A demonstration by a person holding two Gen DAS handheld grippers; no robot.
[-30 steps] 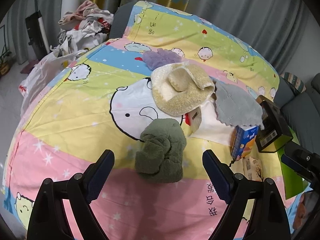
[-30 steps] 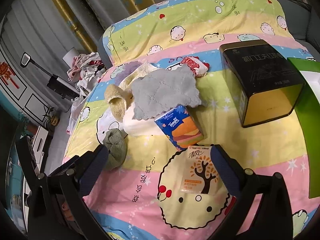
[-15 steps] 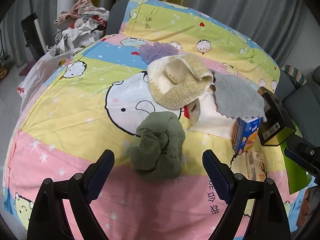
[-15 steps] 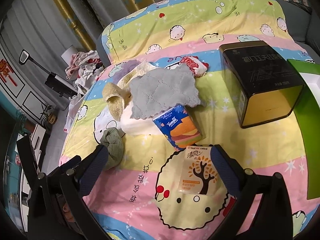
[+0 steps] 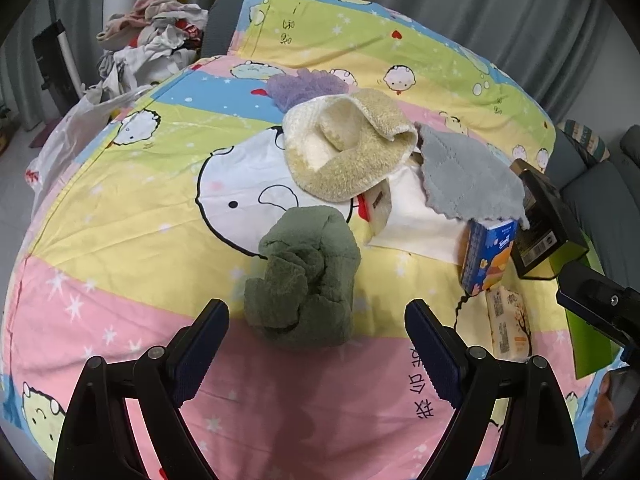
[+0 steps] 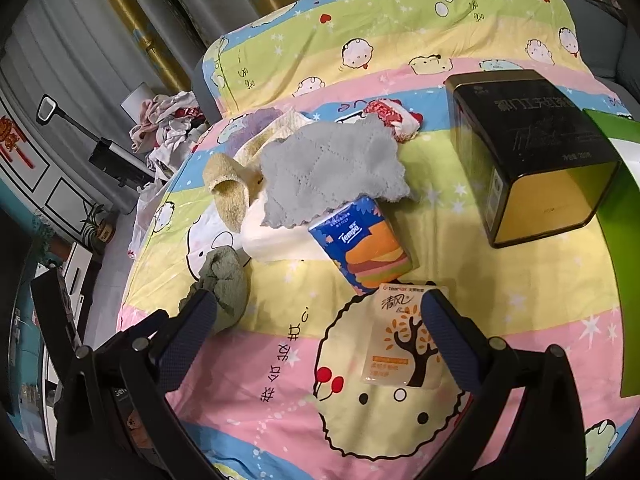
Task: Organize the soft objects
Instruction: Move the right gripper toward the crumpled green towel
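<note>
- The left gripper has its jaws spread wide with nothing between the pads, and the crumpled green towel lies just ahead of the fingertips, centred in the gap, resting on the cartoon bedsheet
- The right gripper is likewise spread wide and empty; its right finger overlaps the edge of a flat tissue pack printed with a tree, and its left finger hides part of the green towel
- Taking the green towel as the landmark: just beyond it sits a beige-and-cream towel, loosely folded over itself, with a purple fluffy cloth behind that
- Right of the beige towel a grey cloth drapes over a white folded item and touches the top of a blue Tempo tissue box
- Beyond the grey cloth lies a small red-and-white bundle
- Well to the right of the green towel stands a black and gold tin, beside a green box at the frame edge
- Far to the left, off the bed, is a heap of clothes
</note>
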